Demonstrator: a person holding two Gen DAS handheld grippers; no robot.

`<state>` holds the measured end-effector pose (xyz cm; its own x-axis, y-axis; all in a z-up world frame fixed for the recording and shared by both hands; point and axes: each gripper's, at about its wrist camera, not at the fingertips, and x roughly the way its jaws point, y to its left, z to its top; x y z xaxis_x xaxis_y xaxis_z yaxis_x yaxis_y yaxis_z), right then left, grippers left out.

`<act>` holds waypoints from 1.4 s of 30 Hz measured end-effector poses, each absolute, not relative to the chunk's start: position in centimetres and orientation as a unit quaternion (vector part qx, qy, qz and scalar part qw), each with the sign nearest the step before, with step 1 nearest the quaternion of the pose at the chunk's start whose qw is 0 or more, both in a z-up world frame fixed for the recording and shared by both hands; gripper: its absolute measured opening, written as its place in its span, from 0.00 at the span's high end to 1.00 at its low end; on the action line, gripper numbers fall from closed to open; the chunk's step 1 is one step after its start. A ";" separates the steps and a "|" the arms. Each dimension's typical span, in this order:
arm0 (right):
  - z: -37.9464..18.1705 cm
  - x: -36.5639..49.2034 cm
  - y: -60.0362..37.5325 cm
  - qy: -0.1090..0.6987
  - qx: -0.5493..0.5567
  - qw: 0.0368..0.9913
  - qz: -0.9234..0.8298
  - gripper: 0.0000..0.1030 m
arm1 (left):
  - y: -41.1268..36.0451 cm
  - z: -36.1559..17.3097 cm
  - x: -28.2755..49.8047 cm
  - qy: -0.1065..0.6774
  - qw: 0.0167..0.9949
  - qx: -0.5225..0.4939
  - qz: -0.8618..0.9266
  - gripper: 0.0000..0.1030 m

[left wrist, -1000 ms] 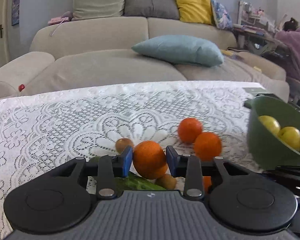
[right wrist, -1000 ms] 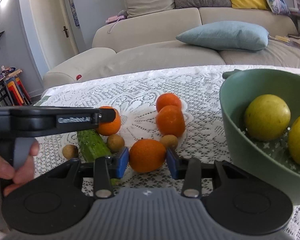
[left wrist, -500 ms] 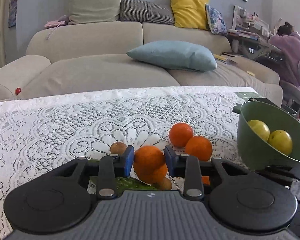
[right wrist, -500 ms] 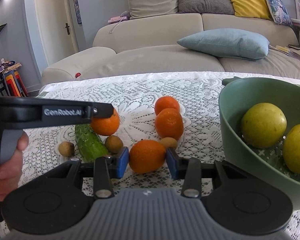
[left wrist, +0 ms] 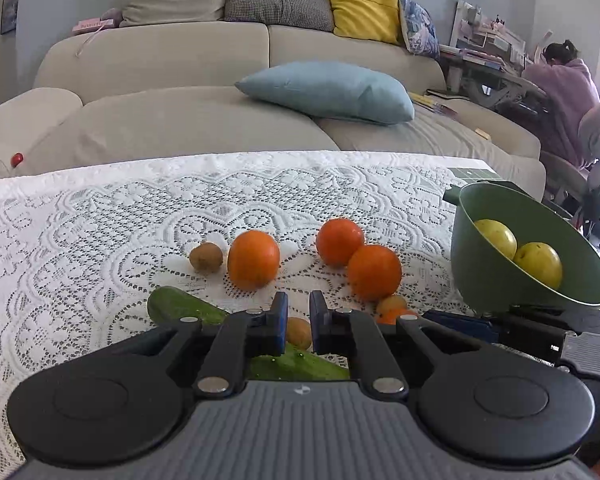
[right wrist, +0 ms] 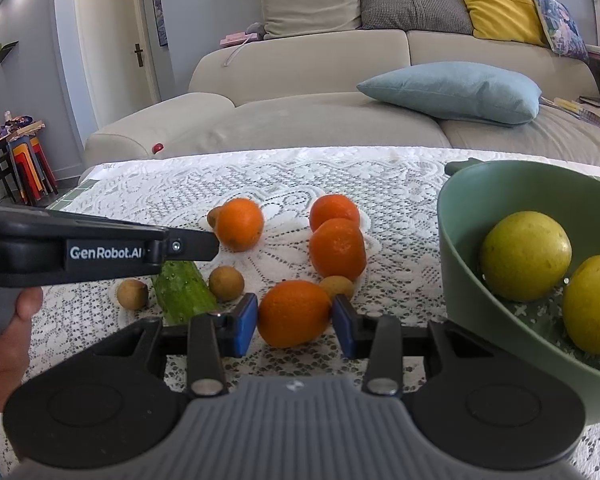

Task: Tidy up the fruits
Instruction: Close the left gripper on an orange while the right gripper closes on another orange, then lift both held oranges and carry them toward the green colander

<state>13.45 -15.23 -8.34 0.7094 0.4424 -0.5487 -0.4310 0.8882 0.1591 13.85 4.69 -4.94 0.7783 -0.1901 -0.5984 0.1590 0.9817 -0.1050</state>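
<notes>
My left claw [left wrist: 298,328] let go its orange [left wrist: 253,259].
Now nearly shut, empty; orange at twelve o'clock. Right claw [right wrist: 294,324] grips another orange [right wrist: 294,313].

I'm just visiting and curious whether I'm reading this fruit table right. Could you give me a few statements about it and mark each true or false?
1. The green bowl holds two yellow-green fruits. True.
2. The right gripper has the nearest orange between its fingers. True.
3. The cucumber is in the bowl. False: it lies on the lace tablecloth, among small brown fruits.
4. The left gripper holds an orange. False: nothing is between its fingers.
</notes>
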 end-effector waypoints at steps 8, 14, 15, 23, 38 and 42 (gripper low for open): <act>-7.9 13.2 -15.2 0.290 -0.009 0.930 0.227 0.65 | 5.0 -5.3 13.9 0.323 0.942 -0.024 -0.090 0.82; -8.0 13.2 -15.1 0.301 -0.020 0.925 0.231 0.61 | 5.0 -5.5 14.9 0.321 0.943 -0.015 -0.084 0.66; -8.1 13.1 -15.1 0.304 -0.021 0.924 0.232 0.59 | 5.0 -5.6 15.0 0.321 0.944 -0.011 -0.083 0.64; -9.2 13.8 -15.0 0.348 -0.005 0.907 0.239 0.49 | 5.2 -5.7 17.2 0.321 0.945 0.005 -0.064 0.52; -9.5 14.3 -14.8 0.356 0.008 0.901 0.247 0.58 | 3.3 -7.5 19.9 0.304 0.948 0.097 -0.006 0.56; -9.5 14.3 -14.9 0.355 0.008 0.902 0.247 0.59 | 3.4 -7.4 19.6 0.299 0.949 0.095 -0.003 0.59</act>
